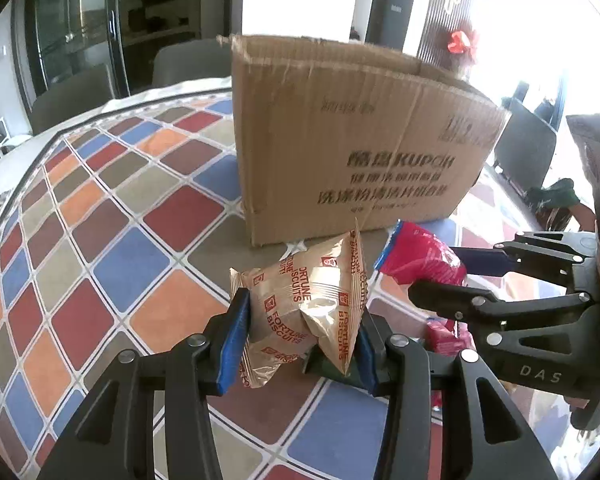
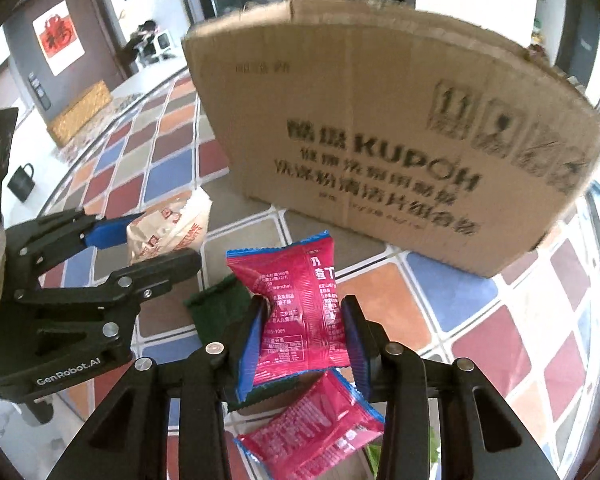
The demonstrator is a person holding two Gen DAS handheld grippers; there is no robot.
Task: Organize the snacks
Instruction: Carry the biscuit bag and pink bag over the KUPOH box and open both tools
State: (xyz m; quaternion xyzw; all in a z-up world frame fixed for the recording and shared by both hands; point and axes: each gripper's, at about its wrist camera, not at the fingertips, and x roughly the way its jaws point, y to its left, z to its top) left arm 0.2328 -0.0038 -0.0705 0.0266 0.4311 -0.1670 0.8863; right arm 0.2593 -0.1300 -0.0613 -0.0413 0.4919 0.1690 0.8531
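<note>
Checked tablecloth (image 1: 132,264) in red, blue and orange covered the round table, with an open cardboard box (image 1: 356,140) standing at twelve o'clock from both hands. Each tool had a snack: the left gripper (image 1: 300,344) was clamped on a gold Fortune Biscuits packet (image 1: 304,300), crumpling it, and the right gripper (image 2: 304,336) was pinched on a pink packet (image 2: 300,308), both apparently lifted clear of the cloth. A second pink packet (image 2: 312,432) and a dark green packet (image 2: 216,304) lay below, at six o'clock. I took this for the carrying step; next, both loads would need raising above the box rim before the jaws let go.
</note>
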